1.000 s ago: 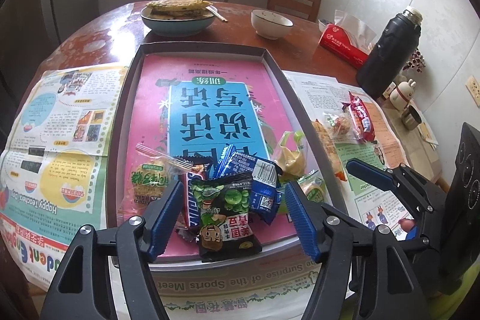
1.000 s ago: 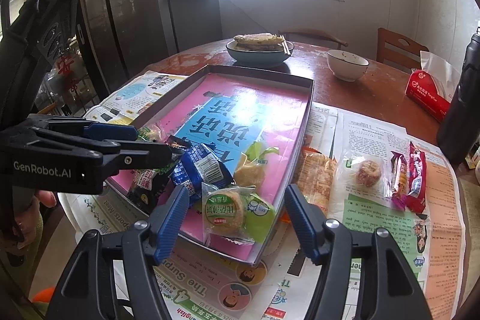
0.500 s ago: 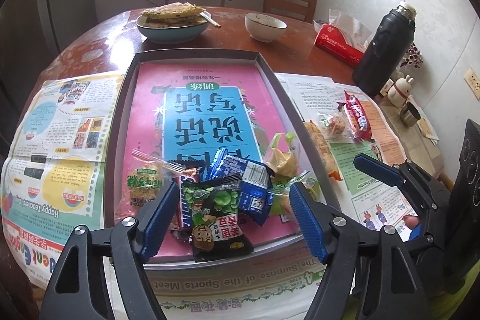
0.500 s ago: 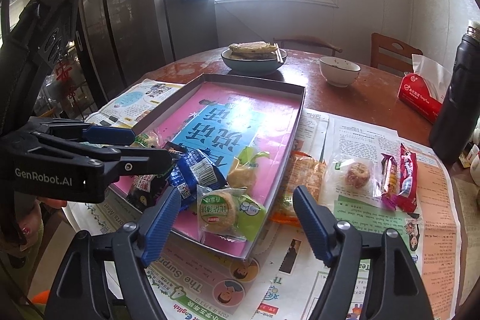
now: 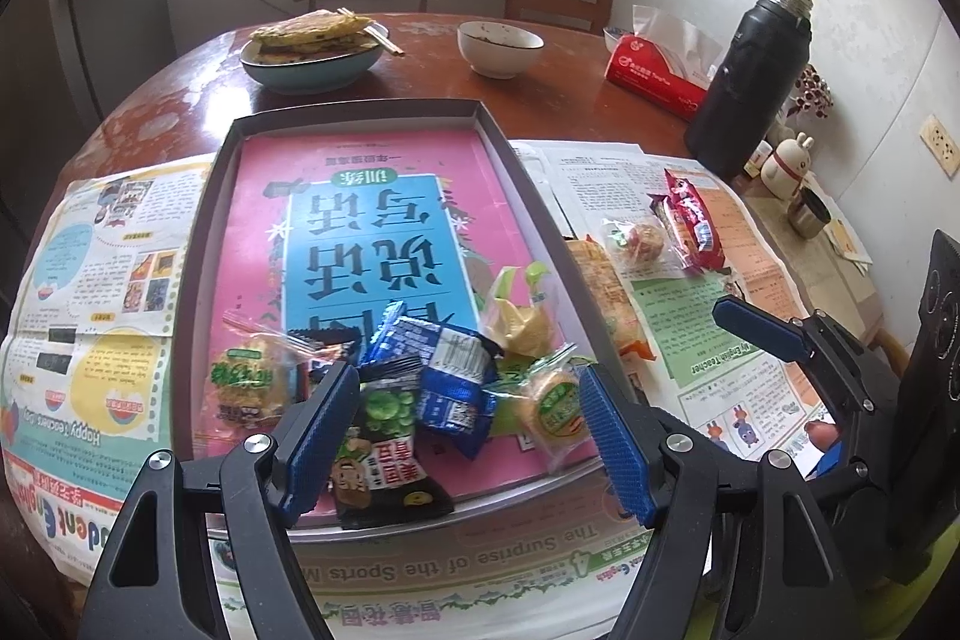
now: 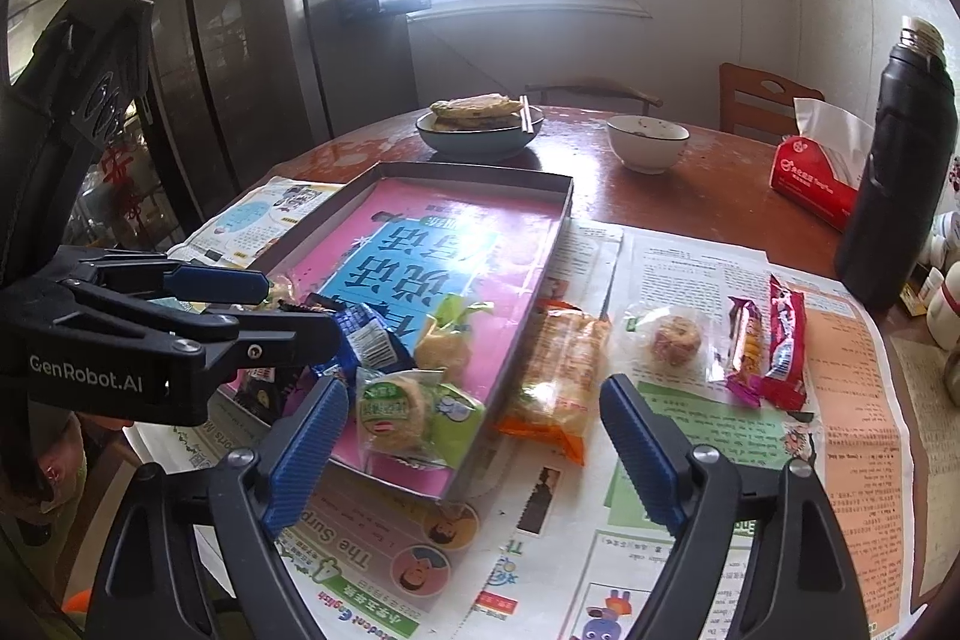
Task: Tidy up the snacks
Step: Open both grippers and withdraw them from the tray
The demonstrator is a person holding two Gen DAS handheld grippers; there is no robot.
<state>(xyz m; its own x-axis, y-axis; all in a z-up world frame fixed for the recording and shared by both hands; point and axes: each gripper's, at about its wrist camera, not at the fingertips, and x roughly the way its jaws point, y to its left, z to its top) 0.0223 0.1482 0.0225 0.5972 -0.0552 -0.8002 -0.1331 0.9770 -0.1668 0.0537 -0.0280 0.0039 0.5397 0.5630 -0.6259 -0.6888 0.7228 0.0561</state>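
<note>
A shallow dark tray (image 5: 360, 109) (image 6: 480, 172) with a pink and blue lining holds a heap of snack packets at its near end. My left gripper (image 5: 468, 436) hangs open over the green pea packet (image 5: 384, 448) and the blue packet (image 5: 456, 382), touching neither. My right gripper (image 6: 474, 454) is open with its jaws opening. The round cake packet (image 6: 408, 406) lies free in the tray corner by its left pad. Outside the tray, on newspaper, lie an orange packet (image 6: 558, 370), a wrapped pastry (image 6: 675, 340) and two red bars (image 6: 768, 346).
At the back of the round wooden table stand a bowl of flatbread with chopsticks (image 5: 309, 52), a white bowl (image 5: 501, 49), a red tissue pack (image 5: 654, 76) and a tall black flask (image 5: 750, 82). Newspaper sheets (image 6: 690, 460) cover the near half.
The right gripper's jaws have spread wider. Both grippers have drawn back a little from the tray, so the snacks look slightly farther off. The packets have not shifted.
</note>
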